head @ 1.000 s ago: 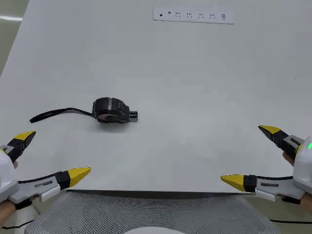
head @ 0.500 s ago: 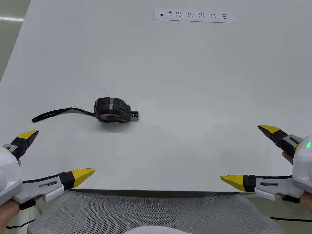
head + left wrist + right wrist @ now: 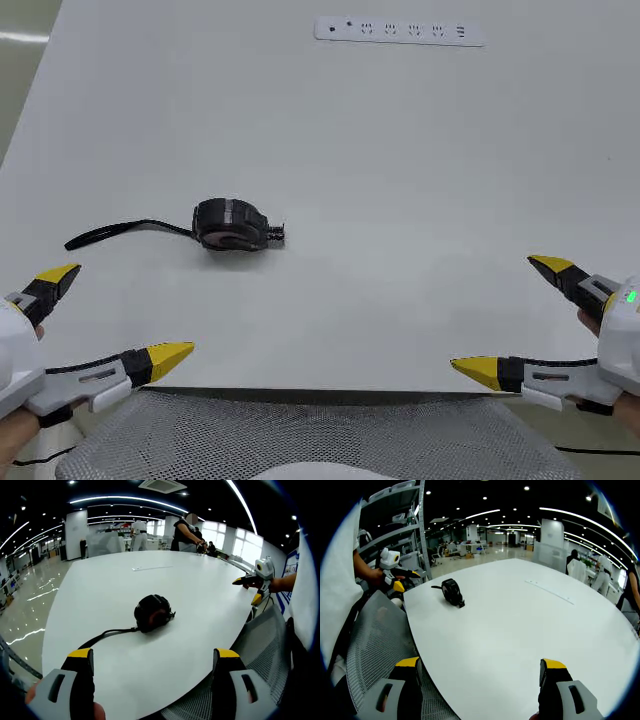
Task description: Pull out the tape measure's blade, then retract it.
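Fingers (image 3: 165, 353): wide apart on both grippers, gripping nothing.
Desk (image 3: 420, 180): white, power strip (image 3: 398, 30) by far edge.
Left gripper (image 3: 127, 309), right gripper (image 3: 496, 312): at near edge, by opposite corners.
Tape measure (image 3: 230, 225): lying left of centre, strap (image 3: 110, 233) trailing toward left edge.

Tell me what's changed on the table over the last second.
Nothing visibly changed. The tape measure lies untouched on the table, its blade retracted. The left tool and right tool hover open at the near edge, as before.
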Action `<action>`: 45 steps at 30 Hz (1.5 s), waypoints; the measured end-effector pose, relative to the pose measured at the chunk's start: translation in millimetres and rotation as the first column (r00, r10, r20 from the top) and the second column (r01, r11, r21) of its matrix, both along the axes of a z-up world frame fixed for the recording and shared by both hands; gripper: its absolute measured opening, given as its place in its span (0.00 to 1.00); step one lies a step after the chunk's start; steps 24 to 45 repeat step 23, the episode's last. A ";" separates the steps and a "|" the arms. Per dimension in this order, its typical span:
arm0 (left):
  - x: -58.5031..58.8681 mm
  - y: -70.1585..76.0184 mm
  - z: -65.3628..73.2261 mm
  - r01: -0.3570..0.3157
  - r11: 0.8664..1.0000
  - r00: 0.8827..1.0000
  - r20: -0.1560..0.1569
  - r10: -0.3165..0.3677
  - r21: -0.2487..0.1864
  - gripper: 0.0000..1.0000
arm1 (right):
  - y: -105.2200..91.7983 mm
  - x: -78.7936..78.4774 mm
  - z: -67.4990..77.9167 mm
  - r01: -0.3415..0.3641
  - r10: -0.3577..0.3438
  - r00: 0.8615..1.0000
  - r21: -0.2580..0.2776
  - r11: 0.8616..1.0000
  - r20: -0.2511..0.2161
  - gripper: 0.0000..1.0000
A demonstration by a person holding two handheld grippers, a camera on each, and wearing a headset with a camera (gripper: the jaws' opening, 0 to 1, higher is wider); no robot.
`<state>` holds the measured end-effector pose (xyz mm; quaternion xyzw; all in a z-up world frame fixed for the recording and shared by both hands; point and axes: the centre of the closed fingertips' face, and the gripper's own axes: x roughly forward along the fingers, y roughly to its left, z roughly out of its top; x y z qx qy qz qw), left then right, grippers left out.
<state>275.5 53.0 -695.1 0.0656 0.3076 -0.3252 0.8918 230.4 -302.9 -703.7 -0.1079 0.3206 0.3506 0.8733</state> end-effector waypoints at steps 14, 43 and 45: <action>2.0 -1.2 2.8 -0.002 1.000 1.000 0.010 0.002 0.004 0.97 | 1.1 0.1 -1.6 -0.002 0.002 1.000 0.008 1.000 -0.001 0.99; 1.0 -1.6 1.1 0.008 1.000 1.000 0.000 -0.008 0.001 0.96 | 0.0 0.5 -1.1 -0.004 0.004 1.000 0.005 1.000 0.001 0.99; 1.0 -1.6 1.1 0.008 1.000 1.000 0.000 -0.008 0.001 0.96 | 0.0 0.5 -1.1 -0.004 0.004 1.000 0.005 1.000 0.001 0.99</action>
